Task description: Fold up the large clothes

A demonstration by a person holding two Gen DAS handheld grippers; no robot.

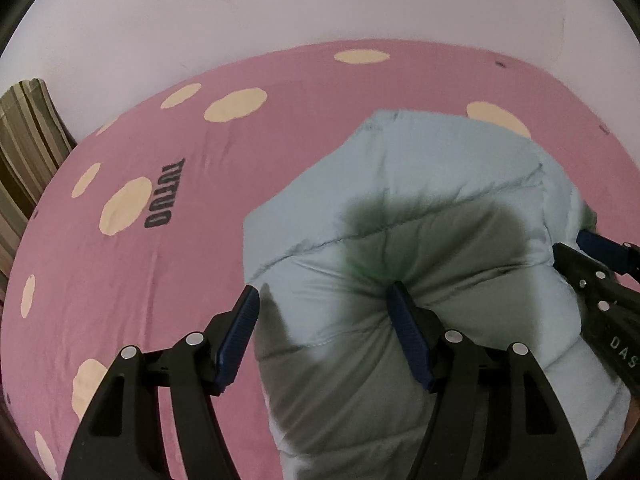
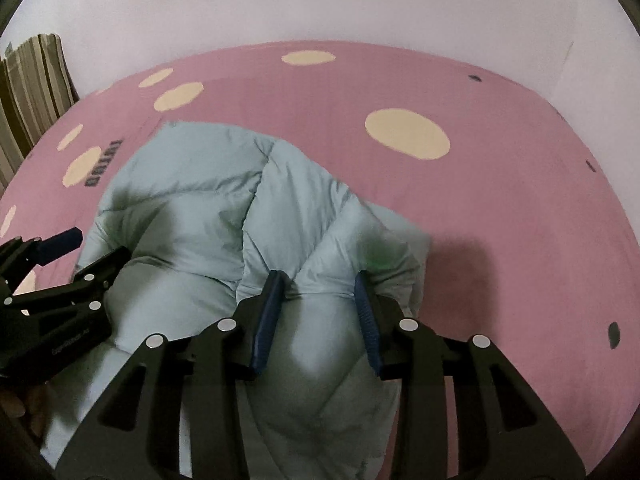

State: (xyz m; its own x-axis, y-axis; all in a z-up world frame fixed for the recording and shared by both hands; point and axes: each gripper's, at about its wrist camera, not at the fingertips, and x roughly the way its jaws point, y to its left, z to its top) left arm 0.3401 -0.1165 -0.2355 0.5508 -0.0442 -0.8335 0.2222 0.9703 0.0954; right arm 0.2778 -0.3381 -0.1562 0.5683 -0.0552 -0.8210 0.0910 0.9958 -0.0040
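A pale blue puffy jacket (image 1: 420, 208) lies bunched and partly folded on the pink bed sheet (image 1: 160, 280). My left gripper (image 1: 324, 296) is open over the jacket's near left edge, its right finger (image 1: 404, 316) pressed into the padding and its left finger over the sheet. In the right wrist view the jacket (image 2: 200, 208) fills the middle. My right gripper (image 2: 320, 280) stands partly open with a thick fold of the jacket between its pads. Each gripper shows at the edge of the other's view, the right gripper (image 1: 600, 264) and the left gripper (image 2: 72, 264).
The pink sheet has cream spots (image 2: 408, 134) and dark lettering (image 1: 164, 196). A white wall (image 1: 320, 0) runs behind the bed. A striped curtain (image 1: 28, 136) hangs at the far left.
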